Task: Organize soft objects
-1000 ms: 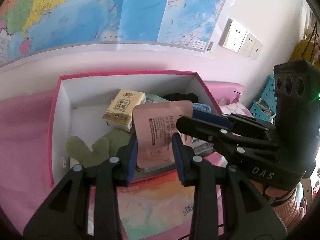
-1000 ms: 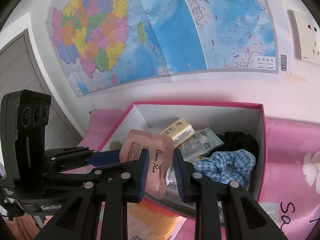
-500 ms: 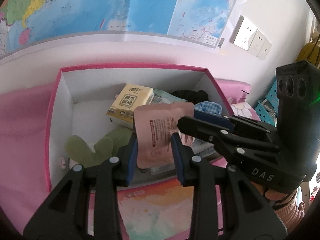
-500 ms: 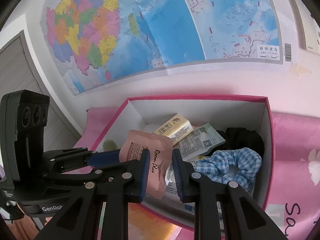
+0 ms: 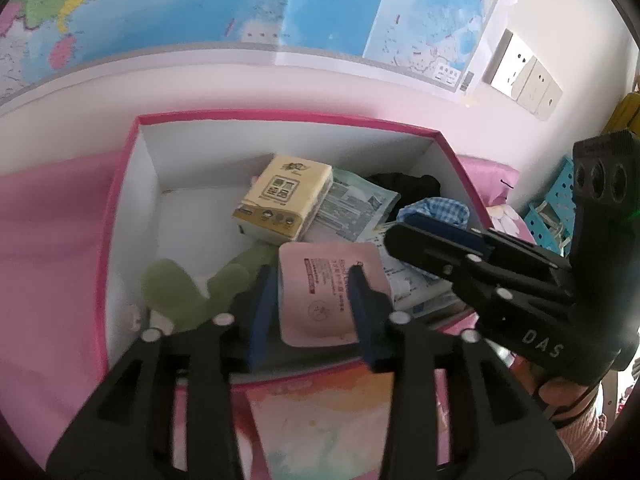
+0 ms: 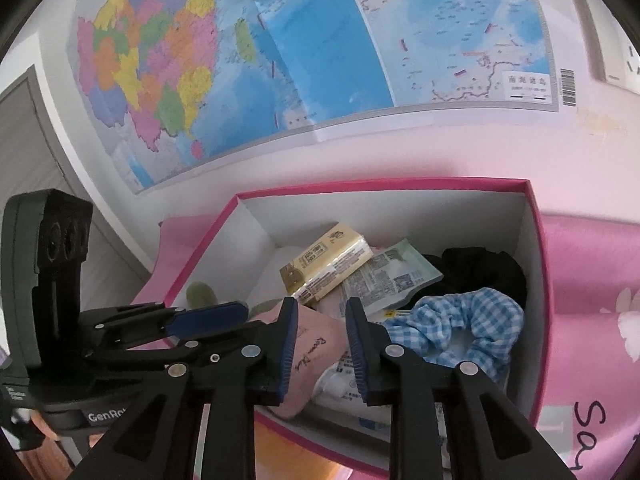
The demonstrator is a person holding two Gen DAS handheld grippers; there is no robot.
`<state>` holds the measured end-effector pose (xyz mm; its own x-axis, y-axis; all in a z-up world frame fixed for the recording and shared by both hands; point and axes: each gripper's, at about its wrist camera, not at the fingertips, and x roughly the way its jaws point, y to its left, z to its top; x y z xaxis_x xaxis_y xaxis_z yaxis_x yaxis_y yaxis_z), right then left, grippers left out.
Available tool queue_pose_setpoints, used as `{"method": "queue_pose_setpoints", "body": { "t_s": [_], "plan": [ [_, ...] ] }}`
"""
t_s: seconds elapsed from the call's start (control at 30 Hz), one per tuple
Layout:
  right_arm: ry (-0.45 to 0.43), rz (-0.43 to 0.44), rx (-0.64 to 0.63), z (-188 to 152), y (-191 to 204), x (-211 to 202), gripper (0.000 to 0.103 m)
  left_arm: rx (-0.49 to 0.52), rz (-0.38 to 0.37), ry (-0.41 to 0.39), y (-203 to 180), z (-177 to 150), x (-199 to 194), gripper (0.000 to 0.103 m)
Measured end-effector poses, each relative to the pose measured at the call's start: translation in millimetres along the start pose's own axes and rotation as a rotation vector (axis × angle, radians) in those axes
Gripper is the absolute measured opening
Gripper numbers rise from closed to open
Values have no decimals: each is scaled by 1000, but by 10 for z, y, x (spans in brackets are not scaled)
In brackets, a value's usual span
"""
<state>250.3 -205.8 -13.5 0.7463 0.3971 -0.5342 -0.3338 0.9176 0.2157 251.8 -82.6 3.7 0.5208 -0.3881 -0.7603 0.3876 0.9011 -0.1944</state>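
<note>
Pink pouch point(image 5: 326, 292): released into box point(image 5: 120, 216).
Left gripper point(image 5: 312, 300) jaws have just opened, pads clear; right gripper point(image 6: 320, 344) slightly spread, empty.

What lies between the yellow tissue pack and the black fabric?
A pale green printed sachet, tucked partly under the tissue pack, beside the black fabric; both wrist views show it.

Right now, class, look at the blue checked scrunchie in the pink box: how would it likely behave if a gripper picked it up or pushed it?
The blue checked scrunchie looks like gathered, ruffled fabric, so it would probably sag and squash, not hold shape. It seems light for its bulk. Pushed, it would likely bunch against the box wall rather than roll.
</note>
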Motion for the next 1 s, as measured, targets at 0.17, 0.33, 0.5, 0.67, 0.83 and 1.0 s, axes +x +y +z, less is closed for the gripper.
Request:
{"method": "queue_pose_setpoints", "body": {
  "t_s": [0.17,0.33,0.5,0.67,0.83,1.0],
  "plan": [
    [-31,-21,-10,-67,20,-147,38,29,30,-86,-4,-104,-267,64],
    [-93,-77,-84,-258,214,-418,73,48,70,-201,3,-337,-653,97],
    [-148,-117,-144,-568,382,-713,99,53,175,-250,36,-724,-898,103],
    [-154,-187,-145,-972,487,-877,103,9,242,-215,96,-1053,-943,103],
    [-145,-197,-125,-1263,574,-980,103,1,310,-187,66,-1264,-993,103],
    [-126,-189,-118,-1435,653,-1045,103,9,350,-205,-38,-1440,-1089,103]
  ]
}}
